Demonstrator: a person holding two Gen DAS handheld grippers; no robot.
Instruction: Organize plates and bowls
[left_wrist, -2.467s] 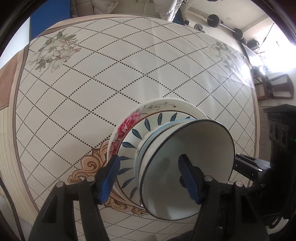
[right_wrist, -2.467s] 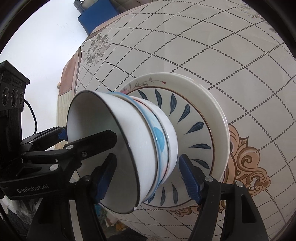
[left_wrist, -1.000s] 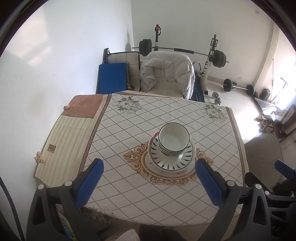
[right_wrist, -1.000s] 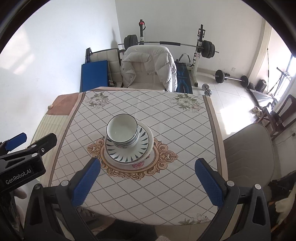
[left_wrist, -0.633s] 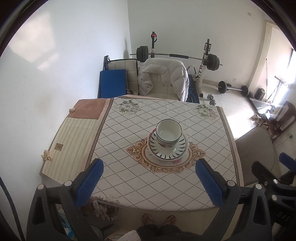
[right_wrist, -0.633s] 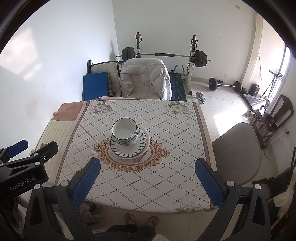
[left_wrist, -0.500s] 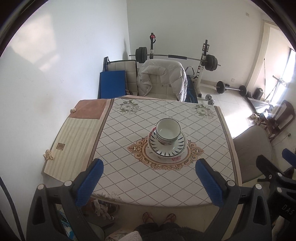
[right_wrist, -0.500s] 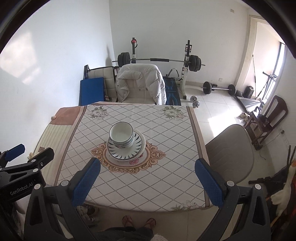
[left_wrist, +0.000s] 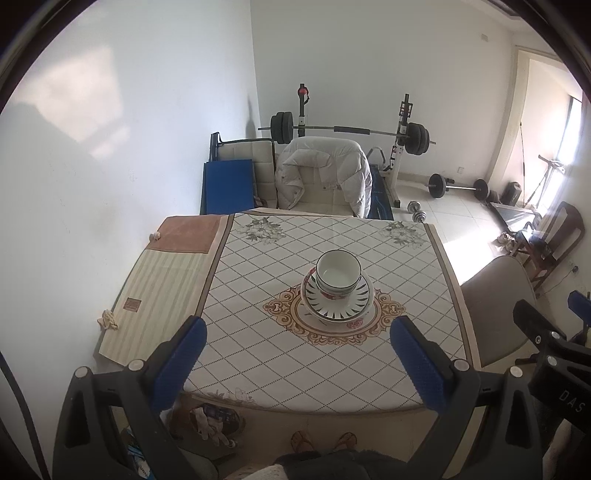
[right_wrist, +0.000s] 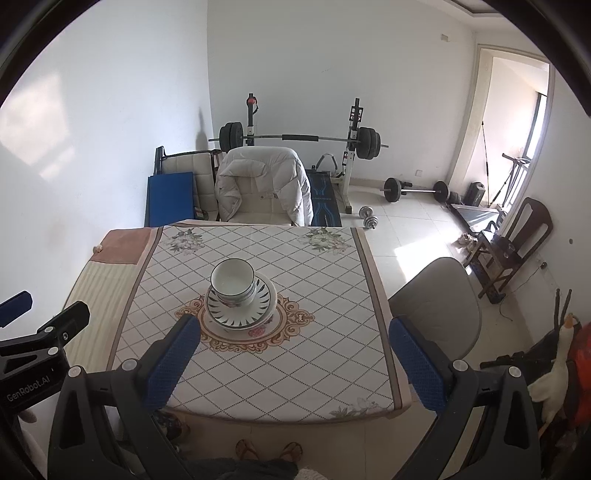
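Observation:
A stack of bowls (left_wrist: 338, 275) sits on stacked plates (left_wrist: 341, 308) at the middle of the table (left_wrist: 258, 295). The top bowl is white with a dark rim; the upper plate has blue leaf marks. The same stack of bowls (right_wrist: 232, 282) and plates (right_wrist: 255, 312) shows in the right wrist view. My left gripper (left_wrist: 297, 354) is open and empty, held high and back from the table's near edge. My right gripper (right_wrist: 293, 352) is open and empty, also high and back from the table.
A chair with a white jacket (left_wrist: 323, 173) stands at the table's far side, a grey chair (right_wrist: 436, 306) at its right. A weight bench with barbell (left_wrist: 347, 131) and dumbbells stand behind. A striped cloth (left_wrist: 162, 288) covers the table's left part.
Both grippers have let go of the bowl stack, opened wide and pulled far up and back from the table. The stack has stayed at the table's middle.

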